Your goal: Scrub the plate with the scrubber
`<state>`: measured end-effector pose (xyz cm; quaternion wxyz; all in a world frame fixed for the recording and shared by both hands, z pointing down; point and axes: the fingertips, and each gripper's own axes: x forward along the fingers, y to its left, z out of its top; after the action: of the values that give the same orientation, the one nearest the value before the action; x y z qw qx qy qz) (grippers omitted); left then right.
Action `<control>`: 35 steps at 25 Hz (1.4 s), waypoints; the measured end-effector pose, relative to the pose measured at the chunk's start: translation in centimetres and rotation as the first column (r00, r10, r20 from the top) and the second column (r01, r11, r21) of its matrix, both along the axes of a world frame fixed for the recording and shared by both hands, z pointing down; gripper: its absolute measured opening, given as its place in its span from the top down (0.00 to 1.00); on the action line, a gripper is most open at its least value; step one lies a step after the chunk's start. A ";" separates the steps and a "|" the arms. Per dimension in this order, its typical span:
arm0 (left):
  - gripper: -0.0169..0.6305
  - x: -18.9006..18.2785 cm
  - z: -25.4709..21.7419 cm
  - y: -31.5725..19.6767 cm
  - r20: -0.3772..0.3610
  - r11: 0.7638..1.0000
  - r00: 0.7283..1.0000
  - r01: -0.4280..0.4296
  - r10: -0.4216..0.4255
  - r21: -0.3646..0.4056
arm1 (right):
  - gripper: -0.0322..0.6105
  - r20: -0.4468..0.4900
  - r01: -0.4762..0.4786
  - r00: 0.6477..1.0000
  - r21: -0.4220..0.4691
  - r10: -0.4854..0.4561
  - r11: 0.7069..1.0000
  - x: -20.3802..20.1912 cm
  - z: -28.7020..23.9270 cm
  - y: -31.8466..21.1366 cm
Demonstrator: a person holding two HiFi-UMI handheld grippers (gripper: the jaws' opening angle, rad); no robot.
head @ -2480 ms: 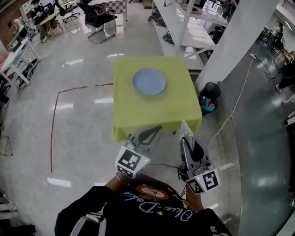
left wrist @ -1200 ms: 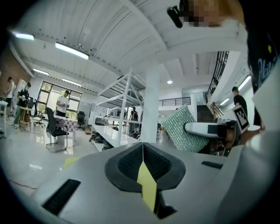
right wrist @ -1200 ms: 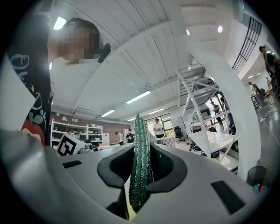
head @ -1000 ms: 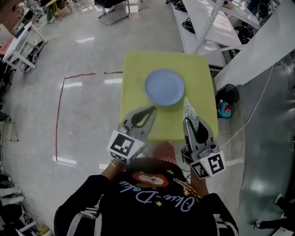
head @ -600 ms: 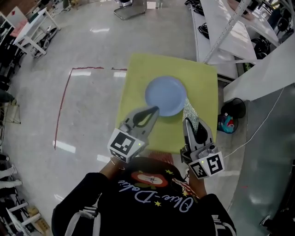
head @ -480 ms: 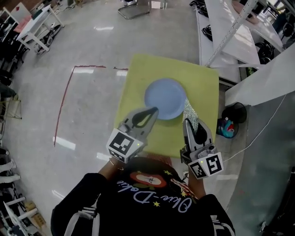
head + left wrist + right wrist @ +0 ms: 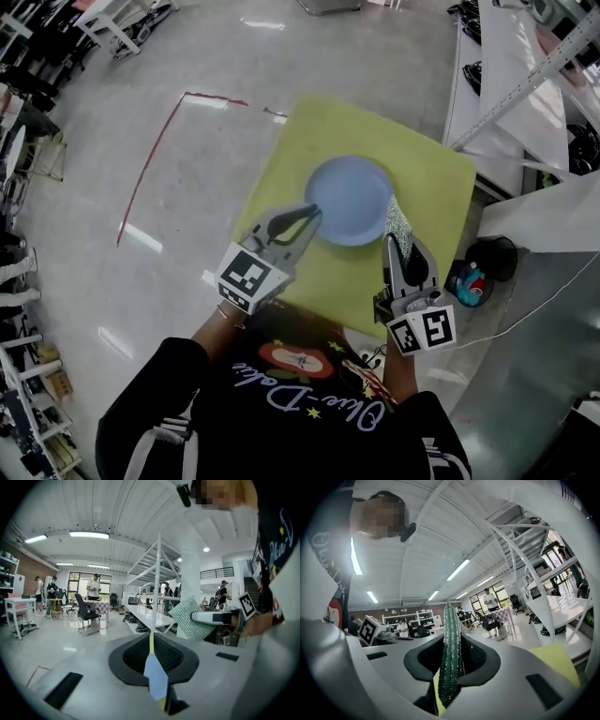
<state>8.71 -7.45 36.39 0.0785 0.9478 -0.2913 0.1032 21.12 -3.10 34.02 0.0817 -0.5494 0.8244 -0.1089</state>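
A light blue plate (image 7: 350,200) lies on the yellow-green table (image 7: 431,178). My left gripper (image 7: 313,212) is shut with nothing in it, and its tips sit at the plate's left rim. Through its closed seam (image 7: 151,641) a sliver of the blue plate (image 7: 156,679) shows. My right gripper (image 7: 394,246) is shut on a sparkly green-silver scrubber (image 7: 397,221), held upright at the plate's near-right rim. The scrubber (image 7: 451,667) stands edge-on between the right gripper's (image 7: 449,641) jaws. From the left gripper view the scrubber (image 7: 194,617) shows flat.
White shelving (image 7: 525,56) stands right of the table. A black bin (image 7: 478,272) with coloured items sits by the table's right corner. A red tape line (image 7: 150,159) marks the floor on the left. Desks and chairs (image 7: 112,14) stand at the far left.
The person has stepped up to the table. Both grippers moved forward over it: the left tips reached the plate's left rim, the scrubber came beside its right rim.
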 end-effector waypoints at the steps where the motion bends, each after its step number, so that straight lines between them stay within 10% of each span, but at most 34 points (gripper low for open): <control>1: 0.97 0.0 0.4 -0.2 0.009 1.000 1.000 0.009 -0.009 -0.009 | 0.85 -0.002 0.010 1.000 -0.009 -0.010 1.000 0.1 0.3 -0.5; 21: 0.86 -3.4 10.1 -6.8 0.069 0.972 0.995 0.084 -0.071 -0.218 | 0.85 -0.237 0.063 0.964 -0.242 -0.122 0.968 -3.0 9.8 -9.9; 35: 0.78 -4.3 19.4 -9.6 0.119 0.881 0.989 0.129 -0.084 -0.455 | 0.85 -0.423 0.056 0.866 -0.448 -0.266 0.892 -3.4 19.7 -15.5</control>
<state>4.39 -17.02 55.82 0.2929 0.8785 -0.3136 0.2101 17.74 -18.60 53.71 -0.2521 -0.4911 0.8197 -0.1531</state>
